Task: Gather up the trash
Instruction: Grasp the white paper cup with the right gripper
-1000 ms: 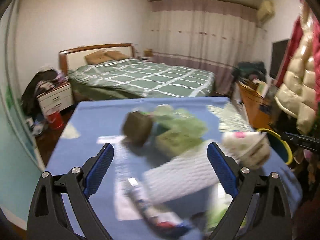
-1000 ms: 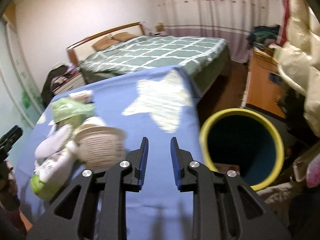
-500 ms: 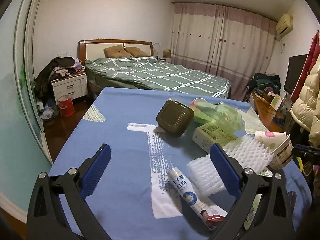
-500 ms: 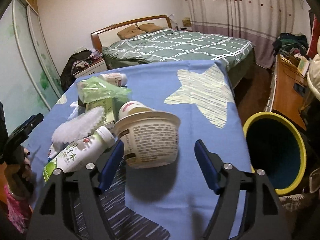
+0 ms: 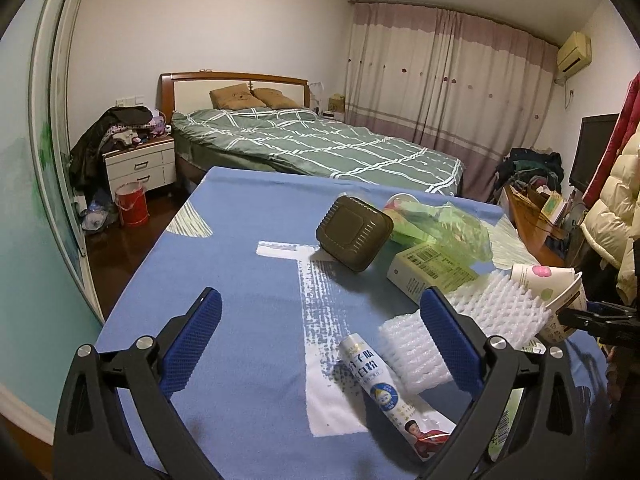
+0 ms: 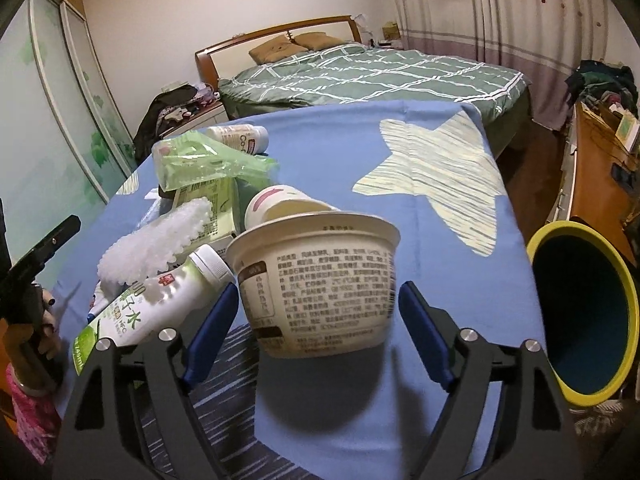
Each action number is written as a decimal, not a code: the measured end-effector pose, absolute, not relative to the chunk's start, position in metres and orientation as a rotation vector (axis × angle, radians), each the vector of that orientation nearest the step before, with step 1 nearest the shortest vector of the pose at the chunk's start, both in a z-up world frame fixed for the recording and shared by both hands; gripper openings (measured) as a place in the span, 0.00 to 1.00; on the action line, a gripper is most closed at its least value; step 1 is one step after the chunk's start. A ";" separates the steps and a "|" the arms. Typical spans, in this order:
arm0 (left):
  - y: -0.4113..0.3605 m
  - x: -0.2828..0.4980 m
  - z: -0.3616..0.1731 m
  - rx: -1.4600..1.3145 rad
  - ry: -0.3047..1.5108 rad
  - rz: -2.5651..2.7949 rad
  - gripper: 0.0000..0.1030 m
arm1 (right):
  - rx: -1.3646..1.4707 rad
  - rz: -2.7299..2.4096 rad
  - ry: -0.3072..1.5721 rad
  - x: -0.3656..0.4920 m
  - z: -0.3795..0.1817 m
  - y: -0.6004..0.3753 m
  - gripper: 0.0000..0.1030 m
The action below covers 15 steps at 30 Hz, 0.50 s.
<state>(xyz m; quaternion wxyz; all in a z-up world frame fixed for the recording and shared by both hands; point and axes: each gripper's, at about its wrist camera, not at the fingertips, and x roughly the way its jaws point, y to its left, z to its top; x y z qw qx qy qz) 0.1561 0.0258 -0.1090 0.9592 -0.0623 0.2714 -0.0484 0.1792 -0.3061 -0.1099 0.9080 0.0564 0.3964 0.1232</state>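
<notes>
Trash lies on a blue tablecloth (image 5: 240, 280). My right gripper (image 6: 316, 316) is open, its blue pads on either side of a white printed paper tub (image 6: 316, 280) without gripping it. Left of the tub lie a green-label bottle (image 6: 152, 304), white foam netting (image 6: 160, 240), a carton (image 6: 208, 200) and a green plastic bag (image 6: 208, 164). My left gripper (image 5: 320, 340) is open and empty above a white tube (image 5: 380, 388). A dark green box (image 5: 354, 236), foam netting (image 5: 460, 328) and the carton (image 5: 432, 272) lie ahead of it.
A yellow-rimmed blue bin (image 6: 584, 312) stands on the floor just right of the table. A bed (image 5: 320, 148) lies beyond the table's far edge, a wooden desk (image 6: 600, 160) at right, a nightstand (image 5: 140, 164) and a red bucket (image 5: 132, 204) at left.
My right gripper has opened from shut and swung from the bin side towards the paper tub, which now sits between its pads. My left gripper stays open and has steadied over the tube.
</notes>
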 end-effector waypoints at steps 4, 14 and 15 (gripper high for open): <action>0.024 0.158 -0.112 -0.128 0.559 -0.099 0.95 | 0.110 0.255 0.822 0.174 -0.108 -0.304 0.73; 0.024 0.161 -0.116 -0.132 0.564 -0.098 0.95 | 0.098 0.282 0.807 0.145 -0.086 -0.308 0.73; 0.024 0.161 -0.116 -0.132 0.565 -0.098 0.95 | 0.100 0.283 0.808 0.142 -0.085 -0.308 0.73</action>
